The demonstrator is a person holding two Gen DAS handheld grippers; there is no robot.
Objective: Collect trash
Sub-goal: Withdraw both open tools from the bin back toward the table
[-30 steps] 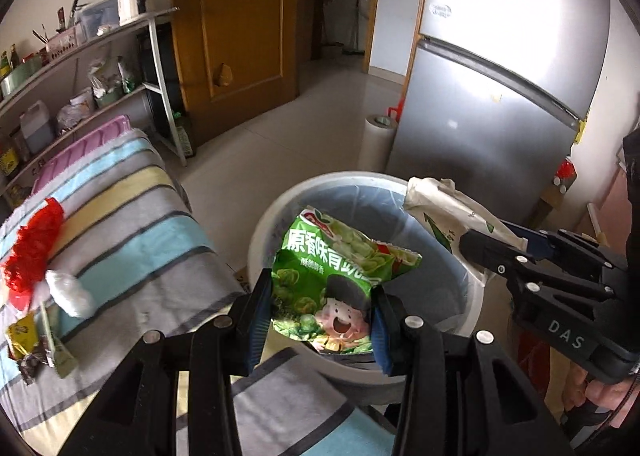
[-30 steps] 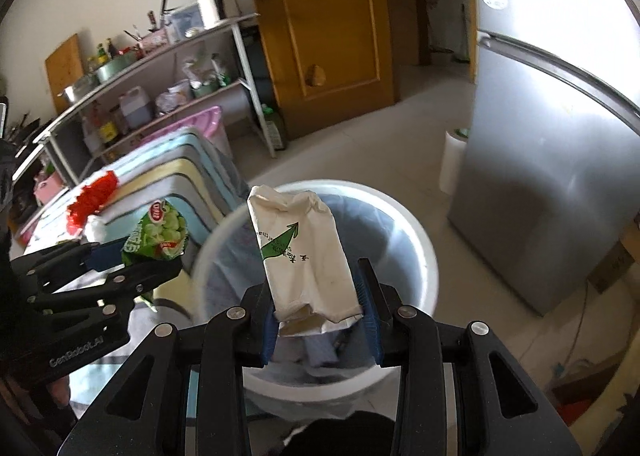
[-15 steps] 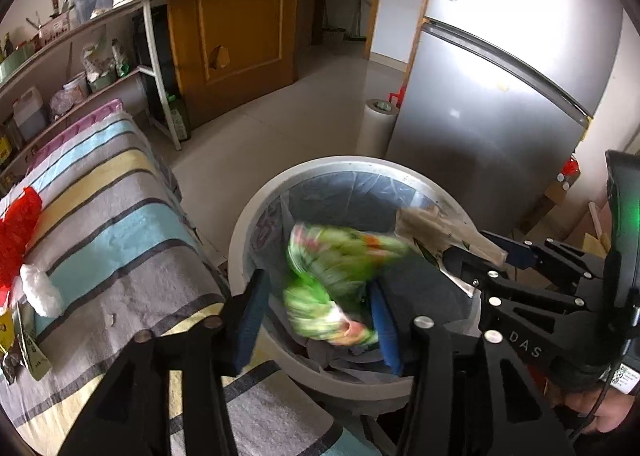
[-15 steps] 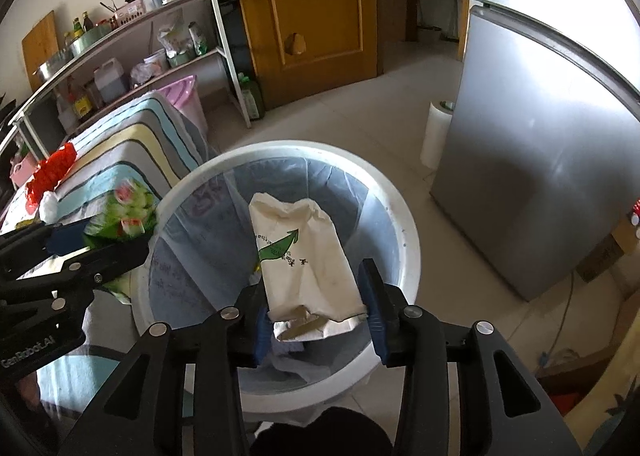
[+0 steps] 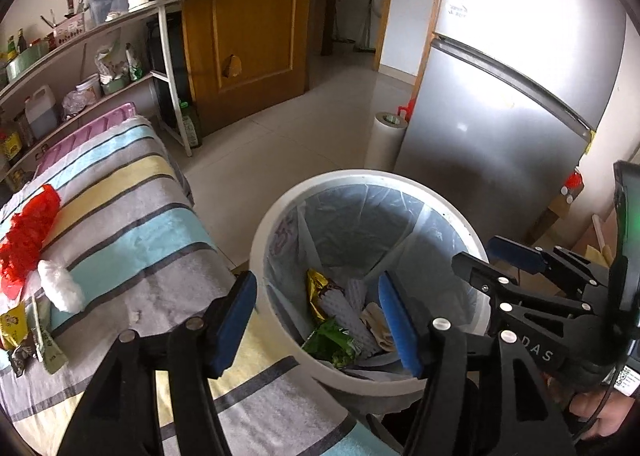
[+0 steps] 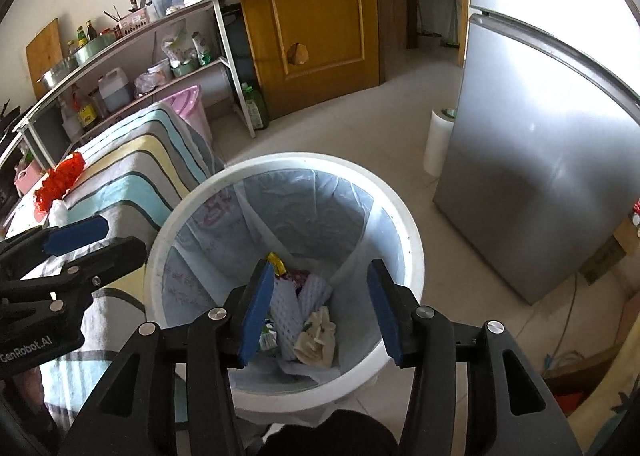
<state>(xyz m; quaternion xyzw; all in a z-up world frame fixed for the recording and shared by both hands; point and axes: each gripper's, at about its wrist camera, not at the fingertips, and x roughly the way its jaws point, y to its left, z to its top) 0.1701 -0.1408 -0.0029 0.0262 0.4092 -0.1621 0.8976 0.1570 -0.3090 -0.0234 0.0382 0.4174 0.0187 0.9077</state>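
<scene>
Left wrist view: the left gripper (image 5: 316, 316) hangs over the near rim of the white trash bin (image 5: 280, 224) with its jaws spread wide and nothing between them. A green snack bag (image 5: 330, 344) lies at the bottom of the bin beside white foam netting (image 5: 352, 308). To the left, a red wrapper (image 5: 28, 232) remains on the striped table (image 5: 132, 224).

Right wrist view: the right gripper (image 6: 320, 304) is likewise agape and empty above the bin (image 6: 400, 224), where a cream paper bag (image 6: 318, 336) rests.
</scene>
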